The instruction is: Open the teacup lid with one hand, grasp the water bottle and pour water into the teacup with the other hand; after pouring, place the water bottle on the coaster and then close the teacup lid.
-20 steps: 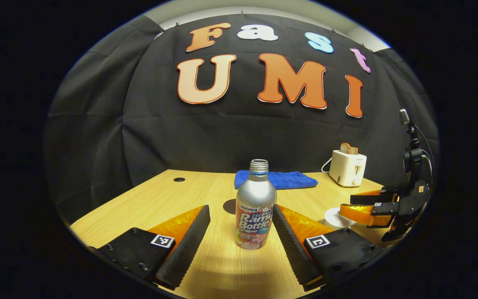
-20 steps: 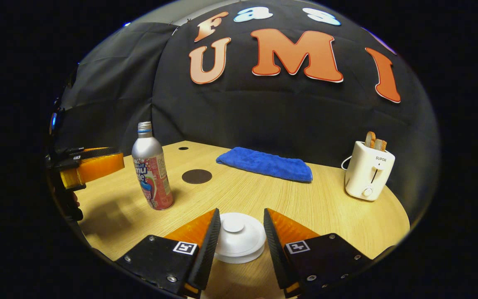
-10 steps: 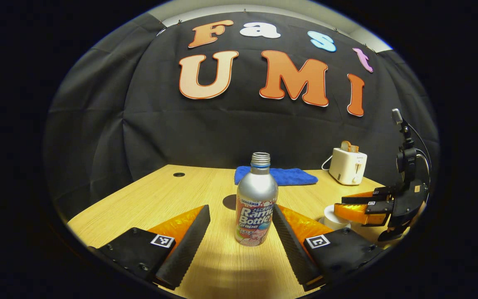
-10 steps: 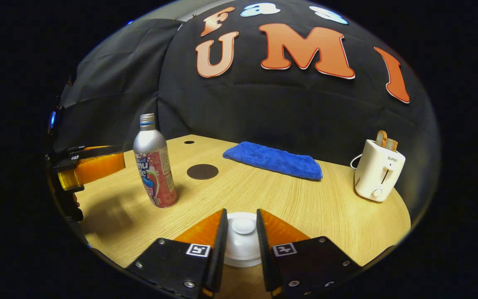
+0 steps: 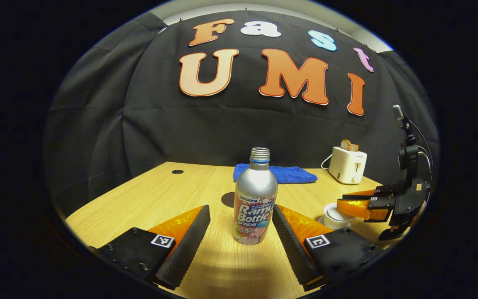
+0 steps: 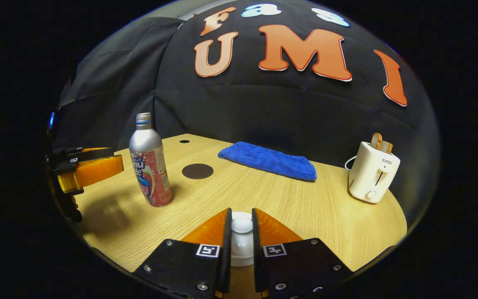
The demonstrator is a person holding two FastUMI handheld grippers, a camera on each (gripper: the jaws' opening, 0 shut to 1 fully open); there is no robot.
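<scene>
Now my right tongs (image 6: 241, 232) clamp the white teacup lid's round knob (image 6: 242, 225) for lifting; my left tongs (image 5: 241, 226) gape around the upright silver aluminium bottle (image 5: 254, 199), mid-tabletop, untouched.

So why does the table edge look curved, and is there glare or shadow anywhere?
Fisheye bending: in the right gripper view the light wooden table bows round. In the left gripper view the silver metal bottle shows a soft highlight and throws a faint shadow towards the camera; both views look sharp.
</scene>
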